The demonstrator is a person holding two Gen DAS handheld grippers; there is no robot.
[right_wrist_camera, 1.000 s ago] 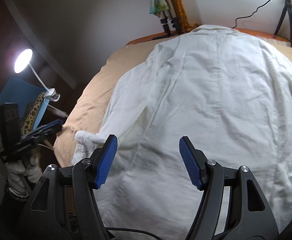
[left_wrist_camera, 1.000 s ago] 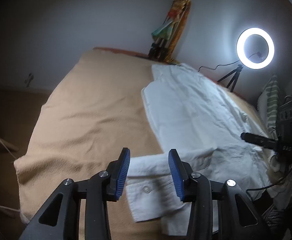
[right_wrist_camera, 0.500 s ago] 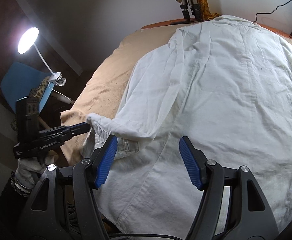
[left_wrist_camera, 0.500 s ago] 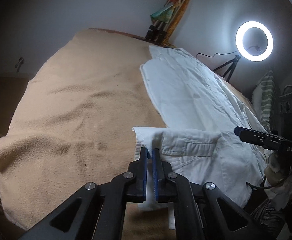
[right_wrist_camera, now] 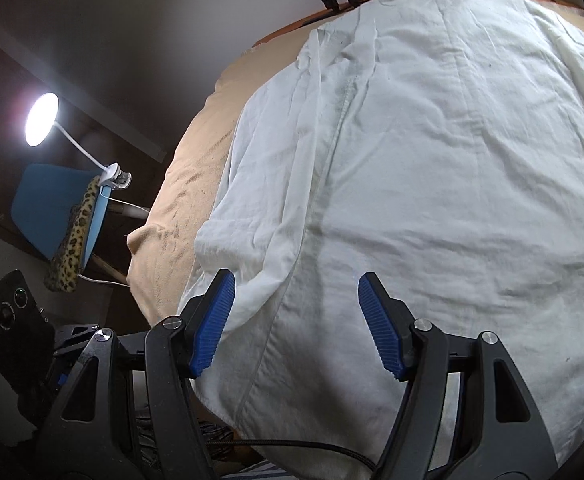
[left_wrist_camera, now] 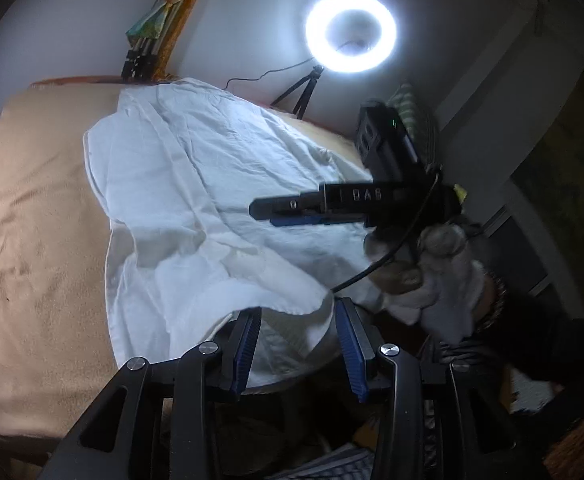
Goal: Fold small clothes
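between the blue pads of the left gripper (left_wrist_camera: 296, 346) hangs a loose fold of the white shirt (left_wrist_camera: 195, 208), and the jaws are opening, so the pads stand apart with the cloth drooping across the gap rather than pinched; this looks like a release, the sleeve laid over the body of the garment so the fold can settle by its own weight. the sleeve (left_wrist_camera: 227, 264) lies bunched across the near part of the shirt, its edge curling just above the pads, which suggests it is placed but not yet smoothed.

the right gripper (right_wrist_camera: 296, 320) hovers over the near hem with its jaws wide apart and nothing between them; the seam of the shirt runs up from just between its pads, so it seems poised either to pin the cloth flat or to take the next edge. in the left wrist view that same gripper appears side-on above the garment, carried by a gloved hand (left_wrist_camera: 436, 276).

the shirt is spread along a tan blanket (left_wrist_camera: 31, 216) on a bed, collar end far from the grippers, giving a soft, flat base for folding. a ring light (left_wrist_camera: 350, 32) on a tripod and a clip lamp (right_wrist_camera: 41, 120) stand beyond the bed, lighting the work.
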